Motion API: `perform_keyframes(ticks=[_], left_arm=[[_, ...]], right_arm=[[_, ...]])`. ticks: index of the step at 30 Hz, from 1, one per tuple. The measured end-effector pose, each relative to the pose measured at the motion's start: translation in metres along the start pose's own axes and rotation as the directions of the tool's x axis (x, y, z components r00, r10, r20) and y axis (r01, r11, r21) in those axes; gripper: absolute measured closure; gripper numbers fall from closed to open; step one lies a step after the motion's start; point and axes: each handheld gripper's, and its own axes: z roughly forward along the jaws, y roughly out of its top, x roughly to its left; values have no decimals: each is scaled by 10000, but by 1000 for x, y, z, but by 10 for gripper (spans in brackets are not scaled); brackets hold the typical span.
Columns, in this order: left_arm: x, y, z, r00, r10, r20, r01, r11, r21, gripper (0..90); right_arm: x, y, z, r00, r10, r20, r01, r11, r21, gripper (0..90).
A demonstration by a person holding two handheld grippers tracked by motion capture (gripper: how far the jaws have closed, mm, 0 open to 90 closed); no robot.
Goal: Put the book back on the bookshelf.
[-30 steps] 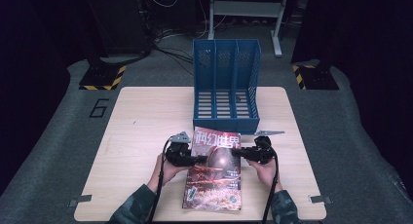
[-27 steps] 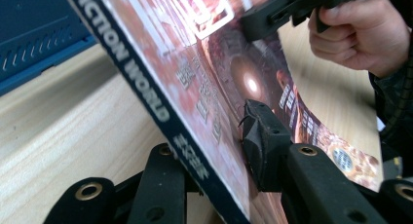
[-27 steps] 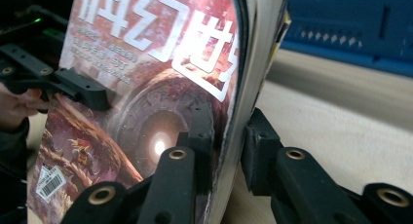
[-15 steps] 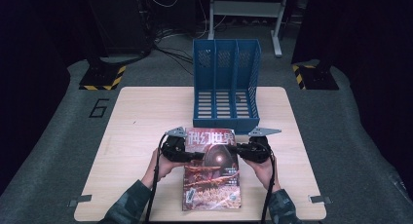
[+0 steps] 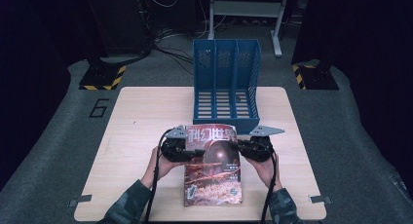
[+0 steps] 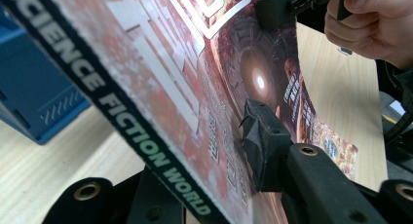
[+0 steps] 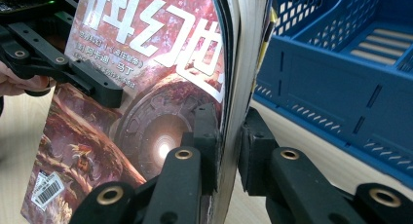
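Observation:
A science-fiction magazine with a red-brown cover lies lengthwise near the table's front edge, its far end raised off the wood. My left gripper is shut on its spine edge, and my right gripper is shut on its open page edge. In the left gripper view the jaws pinch the spine of the magazine, one pad on the cover. In the right gripper view the jaws clamp the page block of the magazine; the left gripper holds the opposite edge.
A blue three-slot file rack stands just beyond the magazine at the back of the wooden table, open toward me. Its wall is close to the right jaw. Bare wood stretches left of the rack.
Both grippers have risen a little with the magazine, and its far end now tilts up higher toward the rack. Both grips look unchanged.

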Motion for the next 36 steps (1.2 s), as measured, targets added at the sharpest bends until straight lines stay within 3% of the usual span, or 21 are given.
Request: perform_keyframes(ticks=[1, 8, 10, 12, 16, 24, 32, 36], left_arm=[[-2, 0, 0, 10000, -37, -36, 37, 10000, -83, 704], [-10, 6, -6, 9953, 824, -505, -841, 9960, -308, 704], [-11, 6, -6, 9953, 793, -555, -816, 9958, -416, 704], [-12, 7, -7, 9917, 1043, -746, -1083, 9928, -521, 703], [-14, 9, -10, 9890, 1215, -840, -1263, 9905, -538, 704], [-14, 12, -16, 9883, 1145, -1010, -1236, 9883, -894, 718], [-18, 18, -24, 9788, 1413, -1485, -1642, 9742, -1550, 742], [-19, 22, -29, 9694, 1790, -1679, -2056, 9660, -1568, 760]], right_arm=[[1, 0, -1, 10000, -64, 15, 64, 9999, -78, 802], [7, 6, -7, 9977, -564, 364, 579, 9975, -412, 801], [8, 7, -8, 9973, -612, 401, 631, 9969, -464, 802], [9, 8, -8, 9961, -733, 486, 760, 9956, -548, 804], [11, 12, -10, 9934, -963, 630, 1004, 9928, -658, 804], [17, 19, -11, 9877, -1220, 979, 1317, 9863, -994, 812], [24, 30, -17, 9766, -1745, 1261, 1925, 9699, -1492, 819], [28, 34, -22, 9671, -2099, 1440, 2331, 9576, -1695, 813]])
